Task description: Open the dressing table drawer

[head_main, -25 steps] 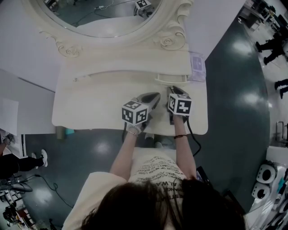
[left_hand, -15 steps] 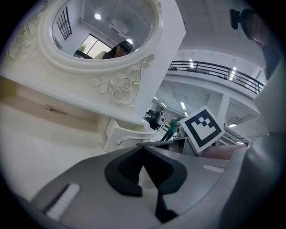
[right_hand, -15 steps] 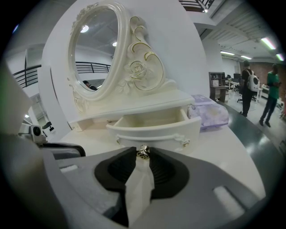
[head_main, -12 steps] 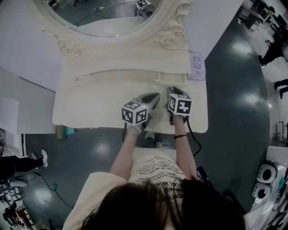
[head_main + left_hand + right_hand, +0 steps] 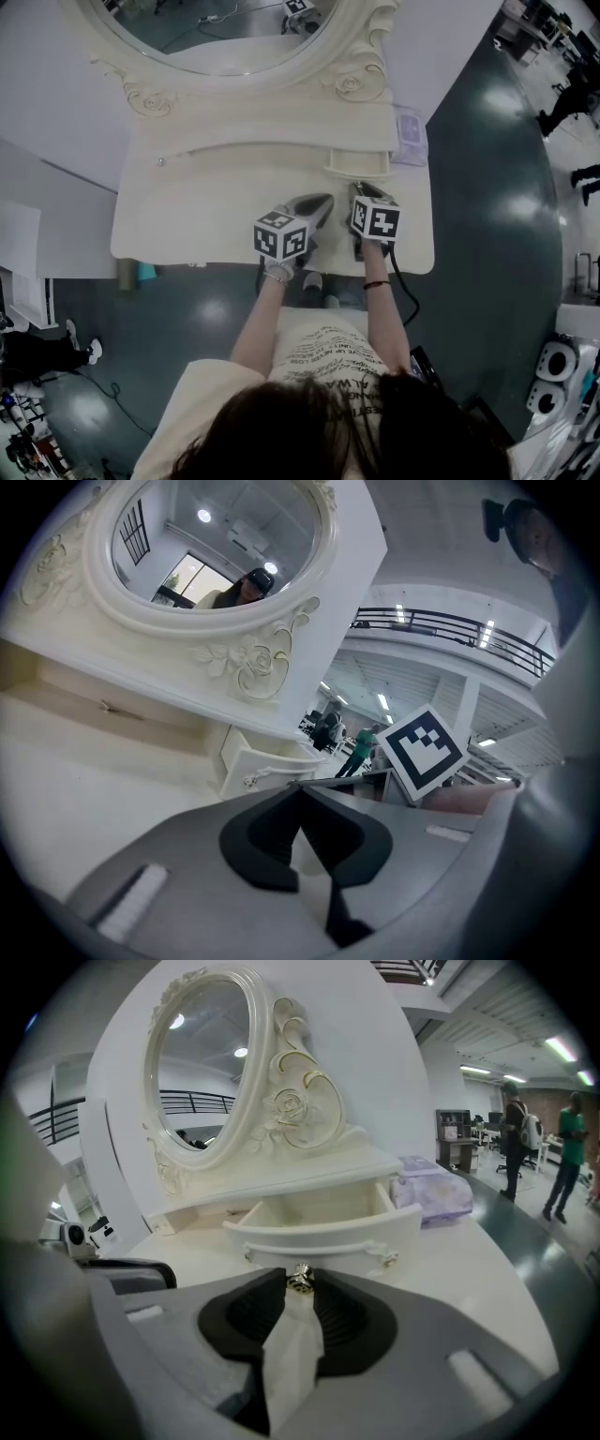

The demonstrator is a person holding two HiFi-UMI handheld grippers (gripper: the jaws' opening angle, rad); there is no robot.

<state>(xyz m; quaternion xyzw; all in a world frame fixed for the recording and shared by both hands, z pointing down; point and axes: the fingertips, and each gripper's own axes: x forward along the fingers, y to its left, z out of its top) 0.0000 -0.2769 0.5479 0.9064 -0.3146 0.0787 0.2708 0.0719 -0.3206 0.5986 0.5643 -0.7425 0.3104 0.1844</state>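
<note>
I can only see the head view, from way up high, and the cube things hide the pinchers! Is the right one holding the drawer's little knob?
Observer: Yes. The right gripper view shows the right gripper closed on the small metal knob at the drawer's front.
Operator: Is there stuff inside the drawer?
Observer: The drawer is pulled partly out, and the part of its inside that shows looks empty.
Operator: What about the left pincher?
Observer: In the left gripper view the left gripper is shut, tips together, with nothing between them.
</note>
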